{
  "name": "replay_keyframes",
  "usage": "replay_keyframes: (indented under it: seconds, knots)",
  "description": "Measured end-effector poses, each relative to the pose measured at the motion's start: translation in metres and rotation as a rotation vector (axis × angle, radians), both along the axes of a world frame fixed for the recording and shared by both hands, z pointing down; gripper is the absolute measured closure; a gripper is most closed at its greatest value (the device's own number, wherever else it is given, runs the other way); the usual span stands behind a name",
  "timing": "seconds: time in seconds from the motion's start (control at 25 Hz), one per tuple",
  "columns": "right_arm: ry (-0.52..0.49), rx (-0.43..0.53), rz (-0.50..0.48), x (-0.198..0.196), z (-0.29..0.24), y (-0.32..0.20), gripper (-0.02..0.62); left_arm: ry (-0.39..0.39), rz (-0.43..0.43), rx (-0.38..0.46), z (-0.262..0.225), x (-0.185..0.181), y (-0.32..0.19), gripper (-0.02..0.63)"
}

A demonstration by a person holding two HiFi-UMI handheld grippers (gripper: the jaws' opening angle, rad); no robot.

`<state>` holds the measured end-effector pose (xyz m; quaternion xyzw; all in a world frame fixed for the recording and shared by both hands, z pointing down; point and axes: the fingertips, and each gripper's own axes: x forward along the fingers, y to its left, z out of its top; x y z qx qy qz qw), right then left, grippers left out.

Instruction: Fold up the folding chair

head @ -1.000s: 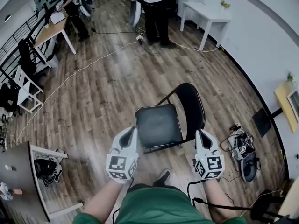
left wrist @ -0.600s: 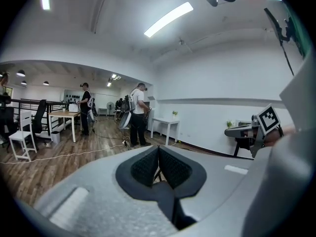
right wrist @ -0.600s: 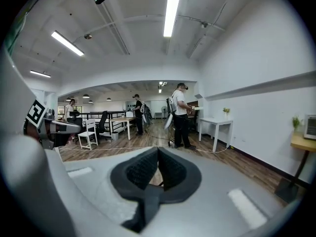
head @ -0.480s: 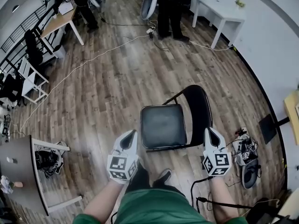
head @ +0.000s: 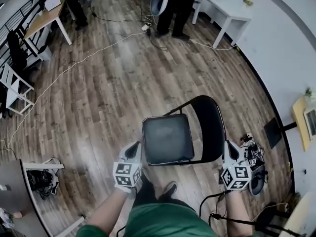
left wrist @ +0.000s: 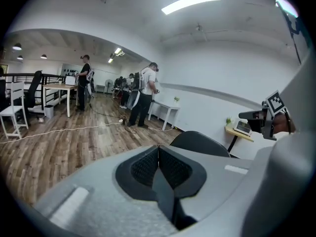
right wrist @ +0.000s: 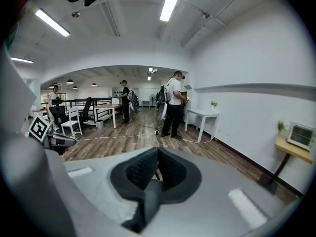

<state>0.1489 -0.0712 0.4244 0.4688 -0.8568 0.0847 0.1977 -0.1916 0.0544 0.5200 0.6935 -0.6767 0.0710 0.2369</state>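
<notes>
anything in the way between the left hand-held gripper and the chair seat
Nothing visible. The left hand-held gripper, jaws shut and empty, is just off the near left corner of the chair seat, with only wood floor showing between them.

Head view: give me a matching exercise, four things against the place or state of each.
Things:
1. folding chair
2. left gripper
3. right gripper
4. white table

Place or state:
A. far end of the room, upper right of the view
B. jaws together, just right of the chair
C. unfolded, standing open
D. jaws together, just left of the chair

Pairs: 1-C, 2-D, 3-B, 4-A
</notes>
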Motion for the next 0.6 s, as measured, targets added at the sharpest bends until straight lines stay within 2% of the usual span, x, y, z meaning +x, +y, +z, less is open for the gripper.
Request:
replay_keyframes:
  seconds: [0.2, 0.24, 0.4, 0.48, 0.6]
  knots:
    - [0.039, -0.039, 0.066, -0.012, 0.014, -0.022, 0.592, 0.046, -0.002, -0.065, 0.054, -0.054, -0.019, 0.592]
    - [0.053, -0.043, 0.075, -0.014, 0.018, -0.028, 0.592, 0.089, 0.008, -0.081, 0.067, -0.06, -0.023, 0.592]
    - [0.083, -0.103, 0.15, -0.004, 0.047, -0.049, 0.592, 0.346, 0.084, -0.176, 0.133, -0.061, -0.031, 0.589]
    - [0.074, -0.145, 0.186, 0.0, 0.063, -0.056, 0.592, 0.394, 0.109, -0.212, 0.161, -0.064, -0.031, 0.576]
    - [0.098, -0.178, 0.19, 0.004, 0.076, -0.06, 0.592, 0.433, 0.119, -0.254, 0.195, -0.068, -0.028, 0.534]
